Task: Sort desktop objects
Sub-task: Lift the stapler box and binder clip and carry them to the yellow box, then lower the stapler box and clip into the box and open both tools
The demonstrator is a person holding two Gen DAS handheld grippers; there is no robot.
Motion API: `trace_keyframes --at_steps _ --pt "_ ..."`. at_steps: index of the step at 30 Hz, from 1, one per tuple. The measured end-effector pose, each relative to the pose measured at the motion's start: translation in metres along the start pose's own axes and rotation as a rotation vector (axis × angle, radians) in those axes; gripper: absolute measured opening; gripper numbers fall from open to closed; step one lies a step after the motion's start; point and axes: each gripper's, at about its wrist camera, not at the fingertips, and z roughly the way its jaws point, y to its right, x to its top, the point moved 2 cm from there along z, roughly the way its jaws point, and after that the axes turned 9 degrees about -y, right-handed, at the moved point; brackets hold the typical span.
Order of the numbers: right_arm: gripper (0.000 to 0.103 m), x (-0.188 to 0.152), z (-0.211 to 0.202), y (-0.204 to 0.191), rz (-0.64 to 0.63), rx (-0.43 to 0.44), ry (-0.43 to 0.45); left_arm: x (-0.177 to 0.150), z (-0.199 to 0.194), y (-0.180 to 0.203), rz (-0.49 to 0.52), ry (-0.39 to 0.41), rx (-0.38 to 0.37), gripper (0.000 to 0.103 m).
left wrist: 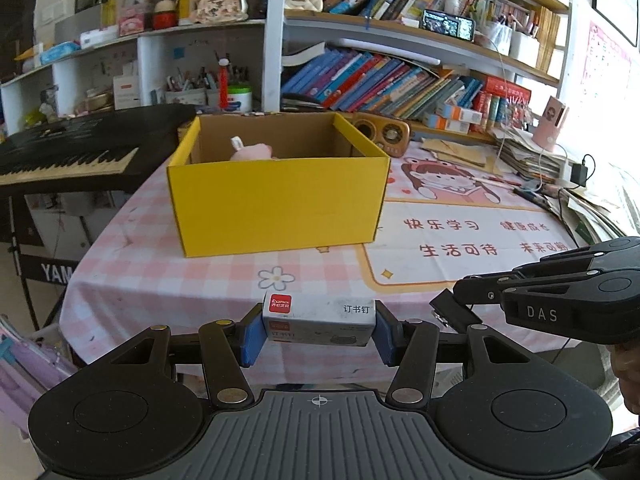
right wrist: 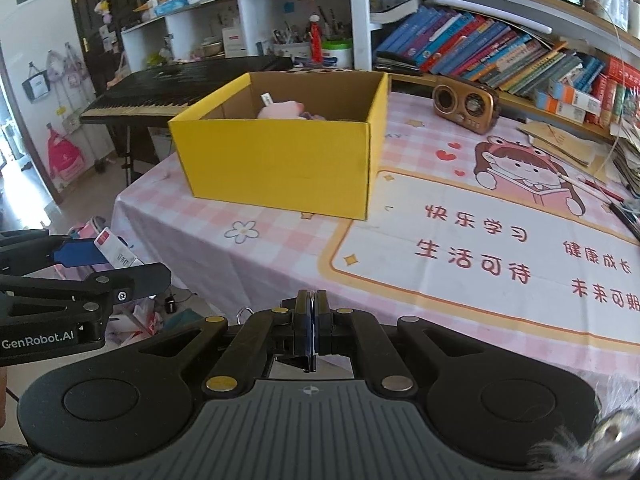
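**Staple box gripped short of the yellow box**

My left tool [left wrist: 319,330] clamps a small white staple box [left wrist: 320,320] with a red label, its blue pads [left wrist: 252,334] pressing on the two short ends. The staple box is off the surface, held on the near side of the yellow box [left wrist: 276,204], over the near edge of the surface [left wrist: 168,280] with its pink checked cloth. In the right wrist view the same staple box [right wrist: 118,252] shows at the far left, beside the surface's left edge and lower left of the yellow box [right wrist: 280,160].

My right tool [right wrist: 311,320] is clenched on nothing, its two fingers pressed flat together, hovering over the near edge of the surface, in front of the yellow box and to its right. From the left wrist view it [left wrist: 444,306] sits just right of the staple box.

The yellow box stands open on the surface, and a pink plush toy [left wrist: 252,151] lies inside near its back wall. Right of the yellow box is a brown retro radio [right wrist: 466,104]; left of it, off the surface, stands a black keyboard [left wrist: 76,152]. Behind it rise shelves of books [left wrist: 380,84].
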Motion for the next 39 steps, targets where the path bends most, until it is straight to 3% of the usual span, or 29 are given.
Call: trace_keyframes --at_steps 18,31,39 --pt "0.002 0.034 0.009 -0.012 -0.022 0.042 0.011 0.016 -0.002 -0.022 -0.046 0.033 0.019 0.053" --pt "0.002 0.128 0.009 0.007 -0.069 0.041 0.19 0.099 0.017 -0.038 -0.046 0.166 0.058 0.053" --pt "0.002 0.183 0.046 0.028 -0.112 0.017 0.206 0.144 0.054 -0.048 -0.061 0.195 0.083 0.053"
